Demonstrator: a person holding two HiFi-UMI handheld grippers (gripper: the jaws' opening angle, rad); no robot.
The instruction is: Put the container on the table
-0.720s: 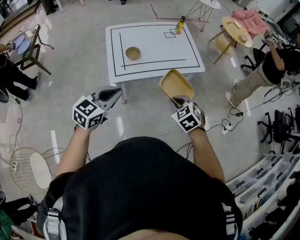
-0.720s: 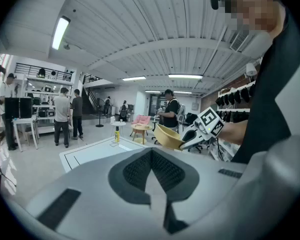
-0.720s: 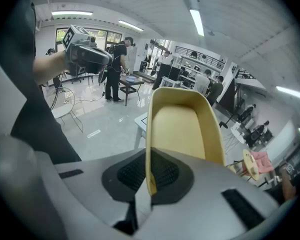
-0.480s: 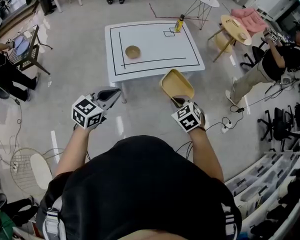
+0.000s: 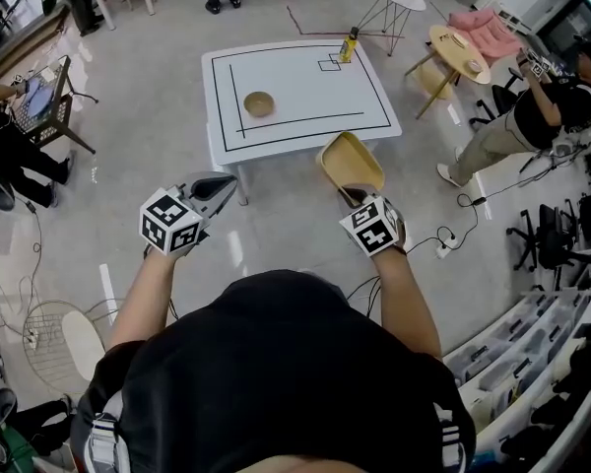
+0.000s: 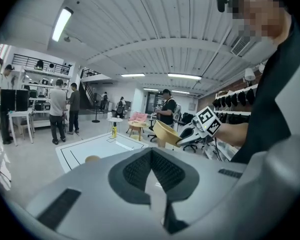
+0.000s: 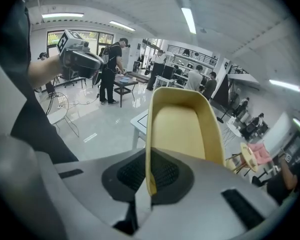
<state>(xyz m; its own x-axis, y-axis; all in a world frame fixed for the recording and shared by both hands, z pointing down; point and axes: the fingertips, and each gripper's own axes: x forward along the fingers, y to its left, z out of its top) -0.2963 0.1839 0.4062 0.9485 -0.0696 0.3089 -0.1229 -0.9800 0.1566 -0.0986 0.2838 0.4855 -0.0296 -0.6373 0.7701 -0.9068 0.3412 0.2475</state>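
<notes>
Smooth yellow container (image 5: 350,161) — clamped, right tool (image 5: 354,197)

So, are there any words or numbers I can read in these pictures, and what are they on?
No words or numbers can be read.
Cubes on the left gripper and right gripper: black and white squares only, no letters.
Yellow bottle on the table: label too small to read.
Container: plain, no print.

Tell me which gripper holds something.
The right gripper: its jaws pinch the rim of the yellow container. The left gripper is shut, with nothing between its jaws.
</notes>
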